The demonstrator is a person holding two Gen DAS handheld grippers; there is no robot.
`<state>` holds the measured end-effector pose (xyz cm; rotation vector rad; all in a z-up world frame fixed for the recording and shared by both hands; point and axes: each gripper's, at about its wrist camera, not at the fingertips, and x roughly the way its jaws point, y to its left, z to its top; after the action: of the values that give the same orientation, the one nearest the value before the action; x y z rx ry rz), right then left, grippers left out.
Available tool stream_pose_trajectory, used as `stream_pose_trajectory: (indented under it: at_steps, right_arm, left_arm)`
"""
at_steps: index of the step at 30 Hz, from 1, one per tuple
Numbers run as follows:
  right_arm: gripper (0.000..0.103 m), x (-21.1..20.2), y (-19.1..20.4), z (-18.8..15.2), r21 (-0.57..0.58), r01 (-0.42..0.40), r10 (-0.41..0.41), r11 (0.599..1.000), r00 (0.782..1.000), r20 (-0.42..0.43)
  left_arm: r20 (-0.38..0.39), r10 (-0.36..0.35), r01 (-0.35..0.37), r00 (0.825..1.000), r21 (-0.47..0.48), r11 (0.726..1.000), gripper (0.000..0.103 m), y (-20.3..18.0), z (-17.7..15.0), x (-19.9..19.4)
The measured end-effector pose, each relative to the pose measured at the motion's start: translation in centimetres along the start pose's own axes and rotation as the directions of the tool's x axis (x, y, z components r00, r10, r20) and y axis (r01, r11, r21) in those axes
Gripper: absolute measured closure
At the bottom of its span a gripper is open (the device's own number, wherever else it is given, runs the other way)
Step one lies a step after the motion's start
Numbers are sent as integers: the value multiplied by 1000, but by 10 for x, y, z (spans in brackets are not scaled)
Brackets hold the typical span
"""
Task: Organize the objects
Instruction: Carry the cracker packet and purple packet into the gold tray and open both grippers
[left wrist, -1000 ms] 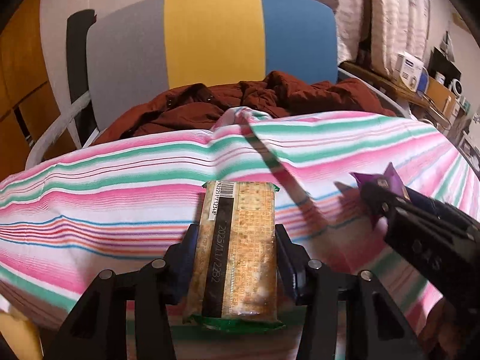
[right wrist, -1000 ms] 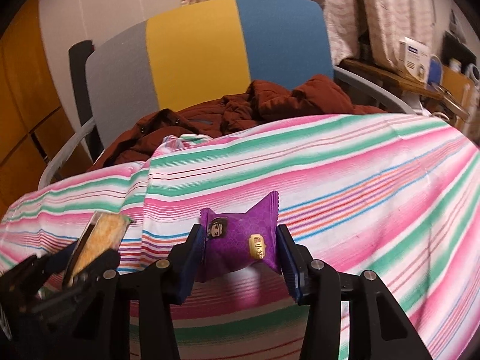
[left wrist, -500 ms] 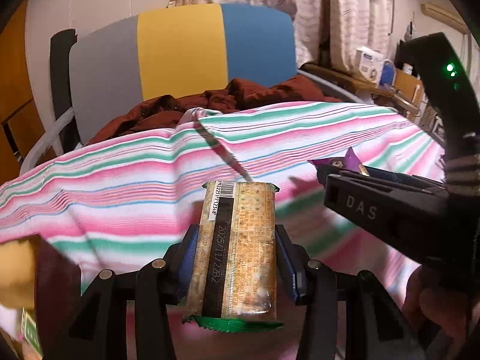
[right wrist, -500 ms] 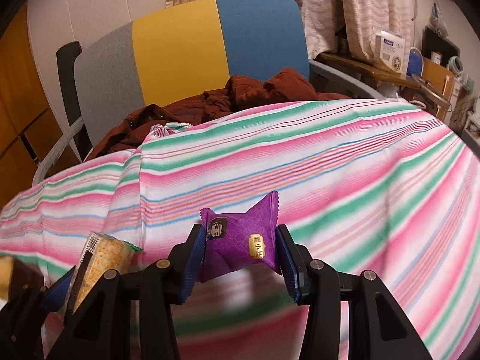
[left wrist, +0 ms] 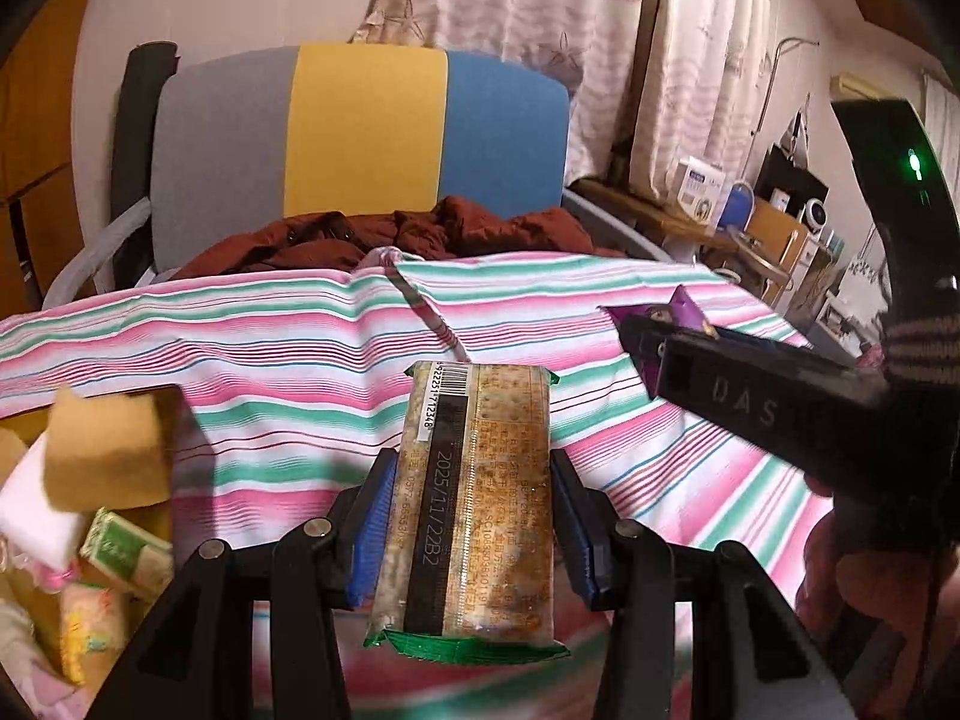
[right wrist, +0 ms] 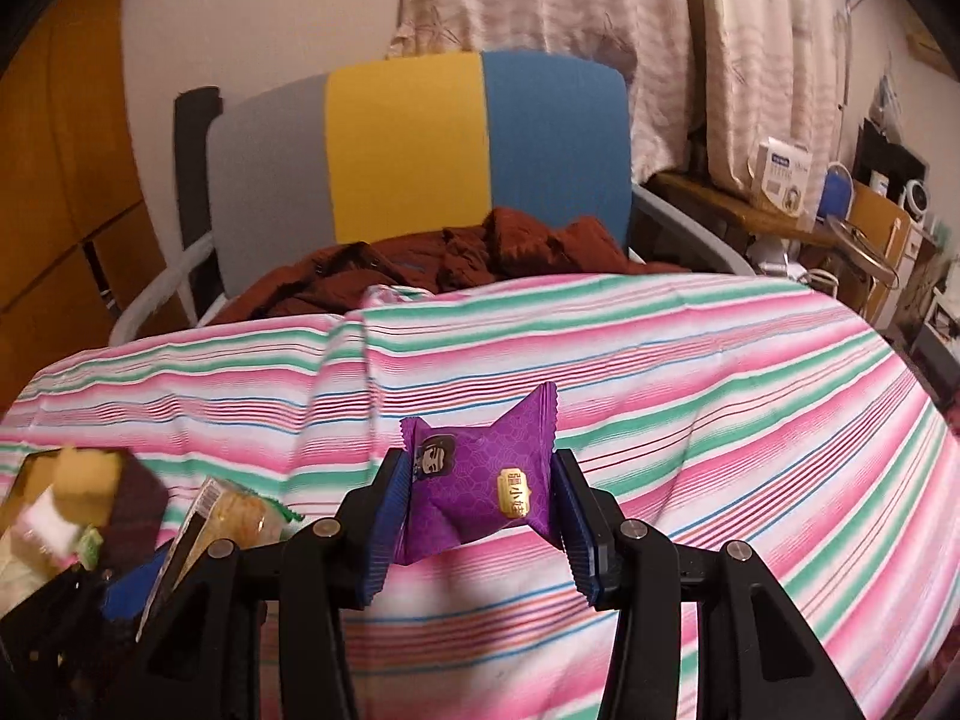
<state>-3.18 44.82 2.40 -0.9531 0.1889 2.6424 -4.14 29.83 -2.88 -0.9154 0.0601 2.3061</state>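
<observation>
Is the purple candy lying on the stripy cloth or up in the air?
In the air. The right gripper pinches the purple candy above the cloth.

Each view looks forward and downward along its own gripper's two fingers, close above the striped cloth (left wrist: 252,360), facing its far edge and the tricolour chair (left wrist: 360,132) beyond. The left wrist view sits left of the other and catches the right gripper (left wrist: 654,339) at its right side; the right wrist view catches the left gripper (right wrist: 180,546) at its lower left. Both share the cloth, chair, curtains (right wrist: 540,0) and cluttered shelf (right wrist: 780,204)
</observation>
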Motion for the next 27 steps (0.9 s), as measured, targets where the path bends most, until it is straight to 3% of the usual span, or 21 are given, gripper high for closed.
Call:
stream_pose_trajectory:
  at_steps: [11,17,27]
  right_arm:
    - [55,-42,38,-15,-9,-73,73,997,997,-1]
    - [55,-59,49,-25,61,-133,135,989,990,-26]
    - [55,-78,109,-45,22,-304,305,952,949,-77]
  left_arm:
    - [57,-12,12,998,-3,1000,54,12,-9,-54]
    - [80,-2,4,997,-25,1000,54,28,-21,-84]
    - [101,91,-77,991,-132,988,54,86,-49,-130]
